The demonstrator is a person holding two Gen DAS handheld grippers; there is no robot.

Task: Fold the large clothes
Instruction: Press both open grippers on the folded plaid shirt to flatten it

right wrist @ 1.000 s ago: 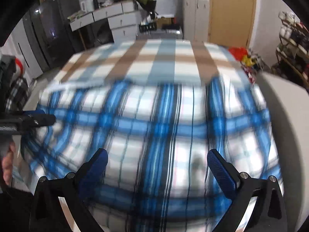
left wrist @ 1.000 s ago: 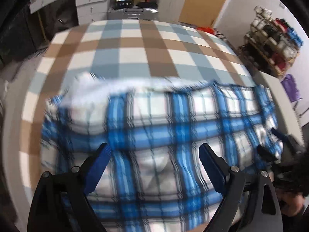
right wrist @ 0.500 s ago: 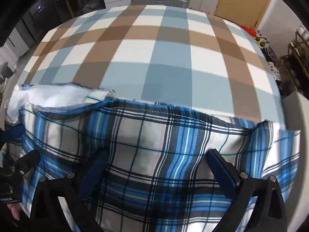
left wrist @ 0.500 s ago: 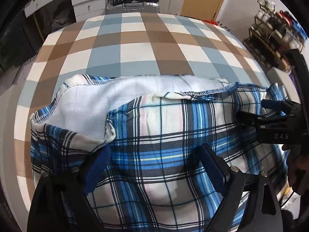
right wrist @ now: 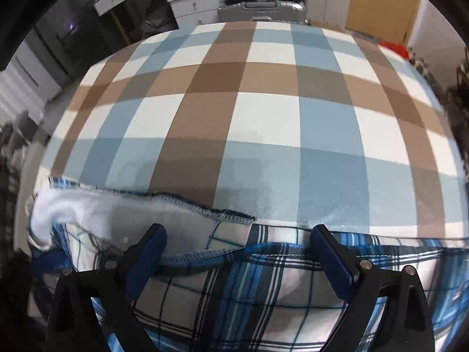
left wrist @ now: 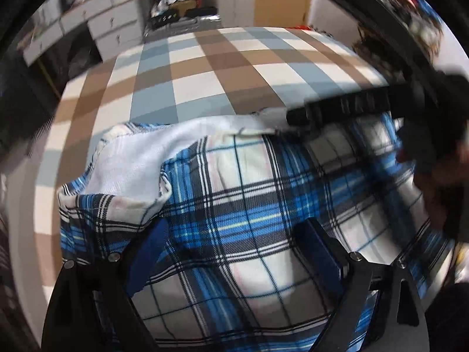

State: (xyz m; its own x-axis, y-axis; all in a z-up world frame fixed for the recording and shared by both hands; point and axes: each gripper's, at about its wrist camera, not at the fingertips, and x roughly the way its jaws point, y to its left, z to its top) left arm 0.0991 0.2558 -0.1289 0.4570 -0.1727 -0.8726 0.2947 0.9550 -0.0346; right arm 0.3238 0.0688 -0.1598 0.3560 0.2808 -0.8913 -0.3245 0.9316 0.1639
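Observation:
A blue, white and black plaid garment [left wrist: 252, 205] with a white fleecy lining [left wrist: 132, 158] lies bunched on the near part of the checked bed cover [left wrist: 205, 73]. My left gripper [left wrist: 234, 234] hangs open just over its middle, nothing pinched. My right gripper [right wrist: 237, 240] is open too, its blue fingers [right wrist: 328, 252] straddling the garment's stitched far edge [right wrist: 205, 253]. In the left wrist view the right gripper [left wrist: 346, 108] shows as a blurred black bar at the garment's far right edge, with a hand behind it. The garment's near part is hidden under both tools.
The brown, blue and white checked cover [right wrist: 263, 117] stretches beyond the garment. Past its far end stand white drawers [right wrist: 187, 0], a silver suitcase [right wrist: 261, 8] and a wooden door [right wrist: 378, 0]. A cluttered rack [left wrist: 416, 23] stands at the right.
The right gripper has swept forward over the garment to its far edge, so its view now shows mostly bed cover. The left gripper stayed over the garment and rolled a little.

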